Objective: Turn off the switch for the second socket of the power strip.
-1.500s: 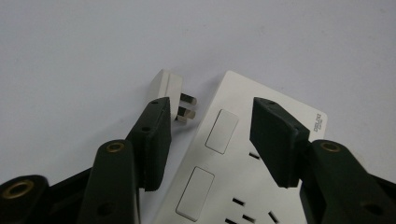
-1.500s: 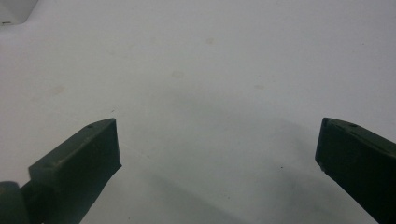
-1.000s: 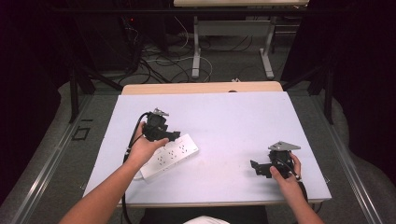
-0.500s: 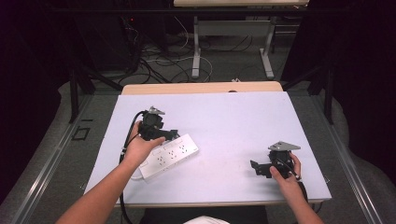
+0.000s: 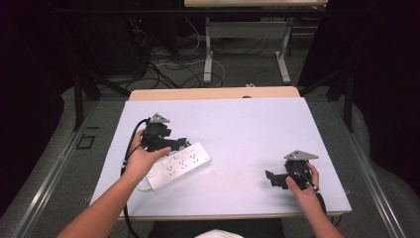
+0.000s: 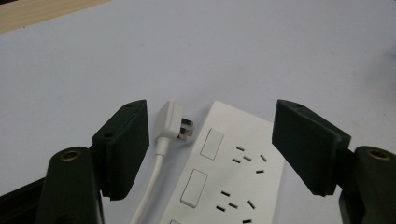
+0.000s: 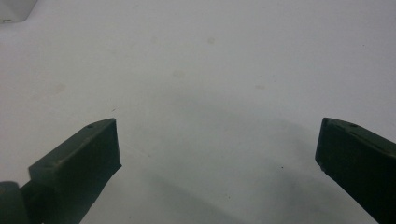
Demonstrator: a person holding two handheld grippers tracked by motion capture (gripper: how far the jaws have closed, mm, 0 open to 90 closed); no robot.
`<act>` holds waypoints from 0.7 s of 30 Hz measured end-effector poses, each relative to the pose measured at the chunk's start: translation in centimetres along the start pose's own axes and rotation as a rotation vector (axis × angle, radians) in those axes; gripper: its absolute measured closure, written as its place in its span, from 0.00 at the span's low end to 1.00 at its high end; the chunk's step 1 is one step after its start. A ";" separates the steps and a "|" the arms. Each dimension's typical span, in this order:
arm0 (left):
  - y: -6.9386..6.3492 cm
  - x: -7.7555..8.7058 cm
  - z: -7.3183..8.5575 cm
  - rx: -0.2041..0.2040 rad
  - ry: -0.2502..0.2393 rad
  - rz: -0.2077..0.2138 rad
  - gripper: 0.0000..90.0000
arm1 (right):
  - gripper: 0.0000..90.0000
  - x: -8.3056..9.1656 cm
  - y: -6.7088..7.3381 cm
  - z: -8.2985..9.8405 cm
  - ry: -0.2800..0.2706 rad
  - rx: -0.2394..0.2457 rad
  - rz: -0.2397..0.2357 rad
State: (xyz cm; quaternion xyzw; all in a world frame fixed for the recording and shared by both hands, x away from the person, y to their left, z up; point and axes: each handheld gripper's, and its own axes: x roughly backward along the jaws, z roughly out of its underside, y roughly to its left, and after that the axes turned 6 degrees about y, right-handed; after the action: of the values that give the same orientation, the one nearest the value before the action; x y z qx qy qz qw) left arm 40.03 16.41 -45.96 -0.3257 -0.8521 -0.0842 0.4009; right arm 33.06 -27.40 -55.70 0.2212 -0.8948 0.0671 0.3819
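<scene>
The surface (image 5: 237, 129) is a wide pale sheet, and the work sits at its near left, within easy reach of the left hand. There the white strip (image 5: 179, 166) lies flat and slanted, sockets up, so its face is open to a plug from above. The left gripper (image 5: 185, 144) hovers over the strip's far end; its jaws have just been opening and stand well apart with nothing pressed between them, straddling the strip's end and the plug (image 6: 173, 121), it seems so as to let go or line up. That plug lies loose on the surface just beside the strip's corner, its cord (image 6: 150, 186) trailing back toward the hand, not yet seated in any socket. The right gripper (image 5: 270, 177) rests at the near right, well apart from the strip, jaws wide and empty over bare surface, out of the way.
</scene>
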 end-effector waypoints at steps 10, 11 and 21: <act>-0.5 0.9 1.0 0.029 -0.037 -0.007 0.15 | 0.00 0.0 0.0 0.0 -0.001 0.002 0.003; -0.4 1.1 1.1 0.026 -0.020 0.001 0.10 | 0.00 0.0 0.0 0.0 -0.001 0.003 0.003; 0.1 2.2 2.5 0.080 -0.073 0.033 0.01 | 0.00 0.0 0.1 0.0 0.000 0.001 0.000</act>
State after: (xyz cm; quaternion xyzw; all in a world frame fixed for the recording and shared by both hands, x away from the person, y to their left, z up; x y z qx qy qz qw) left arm 37.50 18.61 -46.04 -0.3265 -0.8634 -0.0312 0.3834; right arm 33.01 -27.32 -55.68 0.2215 -0.8948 0.0677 0.3817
